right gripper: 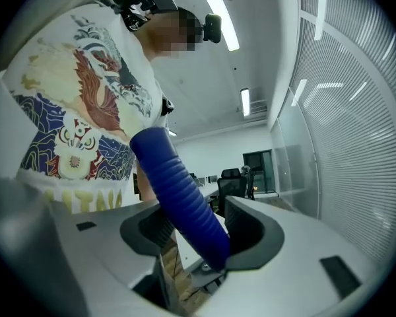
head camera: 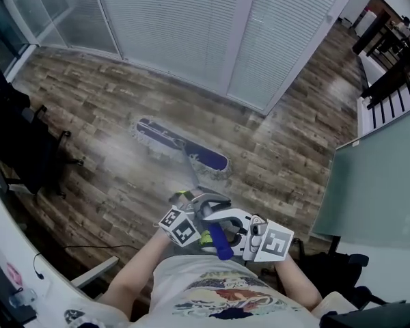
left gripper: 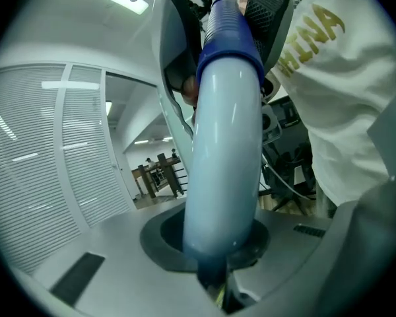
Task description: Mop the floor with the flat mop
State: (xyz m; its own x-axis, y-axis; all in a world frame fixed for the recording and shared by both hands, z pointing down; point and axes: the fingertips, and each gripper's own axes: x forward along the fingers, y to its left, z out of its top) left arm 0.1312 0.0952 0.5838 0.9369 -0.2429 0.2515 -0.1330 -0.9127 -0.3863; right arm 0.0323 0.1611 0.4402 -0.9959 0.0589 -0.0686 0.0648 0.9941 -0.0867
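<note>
The flat mop lies on the wood floor with its purple head point(head camera: 181, 144) slanting from upper left to lower right. Its pale handle point(head camera: 191, 173) rises toward me and ends in a blue ribbed grip point(head camera: 219, 241). My left gripper point(head camera: 198, 207) is shut on the pale shaft point(left gripper: 221, 164), which fills the gap between its jaws point(left gripper: 214, 243). My right gripper point(head camera: 222, 224) sits just behind it, at the blue grip point(right gripper: 178, 190). There the jaws point(right gripper: 198, 224) stand wide apart, with the grip slanting between them and resting against the right one.
A glass wall with white blinds point(head camera: 191, 26) runs along the far side. Black office chairs point(head camera: 27, 149) stand at the left. A grey-green partition point(head camera: 376, 183) is at the right, and dark railings point(head camera: 389, 67) are at the upper right. A cable point(head camera: 89, 248) lies near a white desk edge point(head camera: 7, 251).
</note>
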